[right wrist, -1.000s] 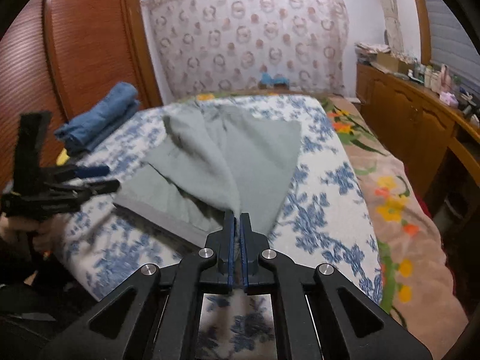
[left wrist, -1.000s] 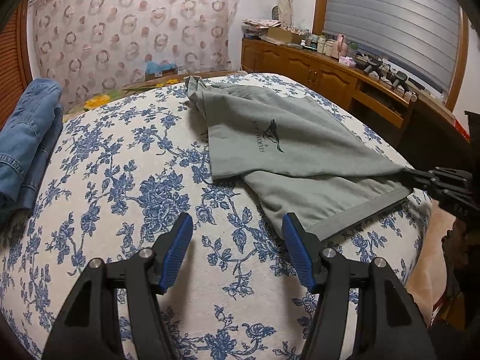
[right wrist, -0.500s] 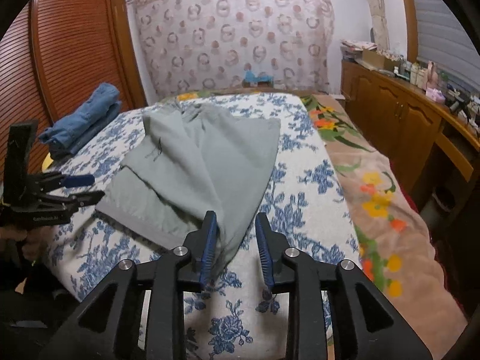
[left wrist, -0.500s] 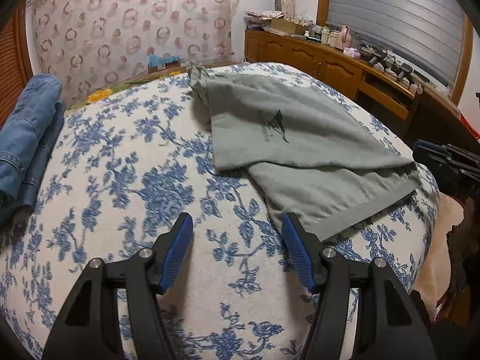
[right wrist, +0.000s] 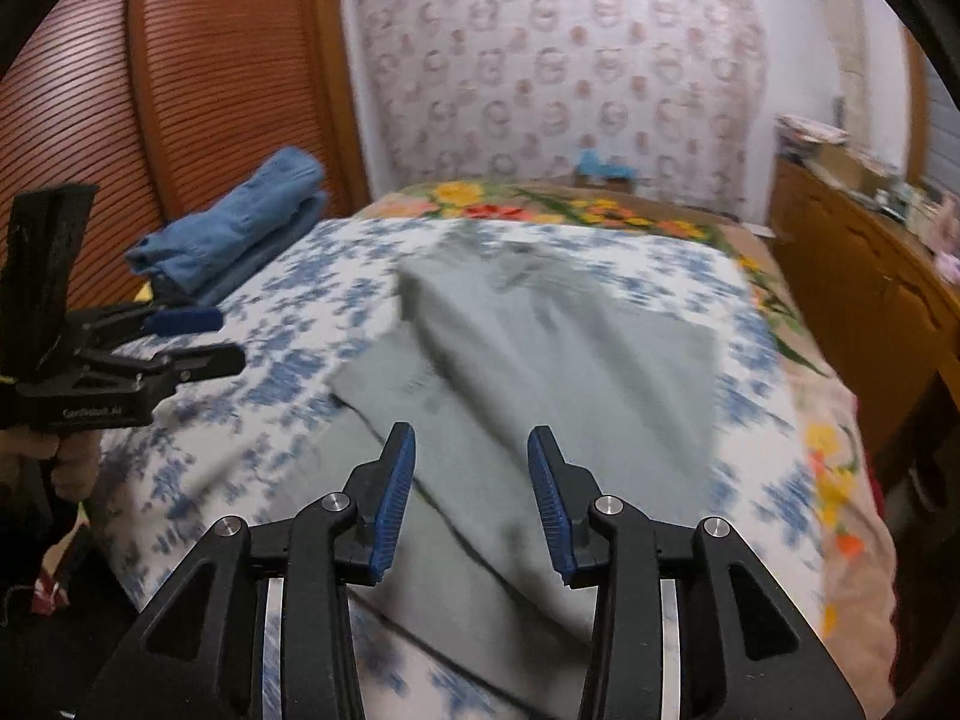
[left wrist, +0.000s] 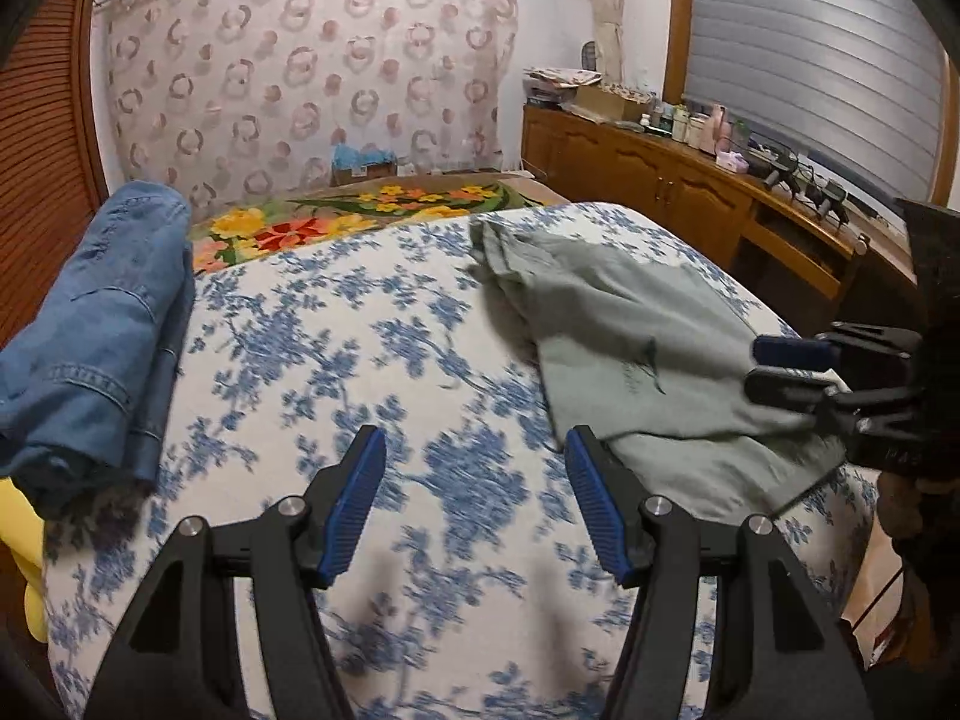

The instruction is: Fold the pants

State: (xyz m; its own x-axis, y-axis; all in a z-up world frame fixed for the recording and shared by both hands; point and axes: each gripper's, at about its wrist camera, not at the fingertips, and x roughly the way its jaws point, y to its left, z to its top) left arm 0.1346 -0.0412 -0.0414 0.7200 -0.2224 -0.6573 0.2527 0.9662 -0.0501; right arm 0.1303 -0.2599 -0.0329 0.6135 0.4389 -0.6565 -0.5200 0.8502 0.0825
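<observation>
Pants (right wrist: 540, 360) dropped since a sec ago: your R gripper (right wrist: 471, 501) let go of the hem, fingers just been opening, nothing pinched now. They lie folded, grey-green, toward the bed's (left wrist: 372, 324) right edge. L gripper (left wrist: 474, 510) fingers apart, empty, over bare floral cover. Folded jeans (left wrist: 90, 330) at left edge.

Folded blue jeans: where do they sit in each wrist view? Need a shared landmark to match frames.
Left wrist: folded blue jeans at the left edge, on the bed's left side.
Right wrist: upper left, beside the wooden louvred door.
Shared landmark: the grey-green pants on the blue floral bedspread.
</observation>
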